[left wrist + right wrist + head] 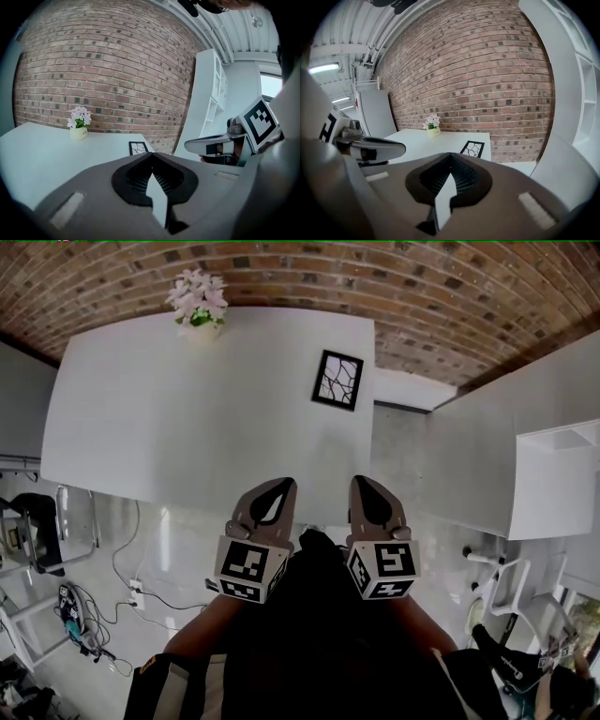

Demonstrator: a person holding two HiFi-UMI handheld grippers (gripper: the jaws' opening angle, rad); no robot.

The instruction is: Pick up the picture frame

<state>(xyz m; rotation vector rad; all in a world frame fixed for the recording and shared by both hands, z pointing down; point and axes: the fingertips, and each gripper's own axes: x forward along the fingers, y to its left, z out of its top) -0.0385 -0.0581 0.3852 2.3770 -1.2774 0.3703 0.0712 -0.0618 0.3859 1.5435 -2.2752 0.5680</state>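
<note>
**Picture frame** (337,380). Black border with a pale branching pattern inside. It lies flat on the white desk (187,418), near the far right corner and close to the brick wall (422,287). Nothing touches it.

**Potted flowers** (198,306). Pink and white blooms in a pale pot at the far edge of the same desk, well apart from the frame. They are no part of your task.

**Your left tongs** (278,486). Pressed together with the tips meeting and nothing between them. They are held over the near edge of the desk, pointing toward the far side, well short of the frame.

**Your right tongs** (364,484). Also pressed together and empty, just beside the left pair.

**Step in hand.** This reads as the approach. You have not reached the frame and no grasp has begun.

**Next move calls for.**
- Carry the tongs across the desk to the frame.
- Spread at least one pair before you arrive, since closed tips cannot take an edge.
- Because the frame lies flat, you will probably need to catch a border from the side or lift one edge with the other pair.
- Mind the desk's right edge, where a nudge could push the frame off.
</note>
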